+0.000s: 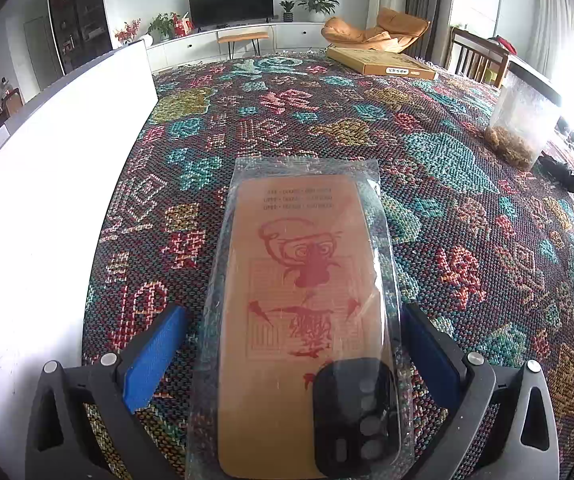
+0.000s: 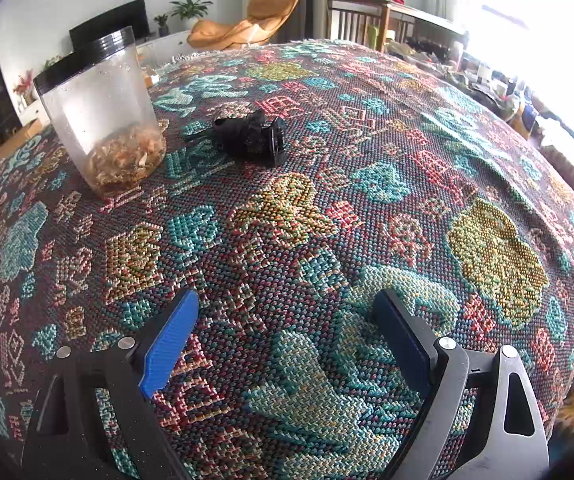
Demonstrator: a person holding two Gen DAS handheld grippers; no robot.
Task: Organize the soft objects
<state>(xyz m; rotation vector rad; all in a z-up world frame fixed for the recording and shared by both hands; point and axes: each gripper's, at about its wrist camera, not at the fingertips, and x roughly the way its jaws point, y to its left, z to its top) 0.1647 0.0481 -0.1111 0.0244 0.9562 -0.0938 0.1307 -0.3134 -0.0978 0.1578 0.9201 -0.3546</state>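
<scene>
Clear plastic sleeve (image 1: 299, 300) holding a tan printed card and black phone case lies flat on the woven cloth (image 1: 467, 200), between the left gripper's (image 1: 291, 328) wide-spread blue pads; contact unclear. Right gripper (image 2: 287, 312) gapes wide, holding nothing. Beyond it on the cloth, a black-lidded clear jar (image 2: 103, 120) with brown shreds at bottom; just beside the jar, a black bundle (image 2: 251, 140).

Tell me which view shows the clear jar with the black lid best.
The right wrist view: the clear jar stands close and whole, black lid on, brownish contents at the bottom, a small black object beside it. The left wrist view shows the same jar only small, at the washed-out right edge.
</scene>
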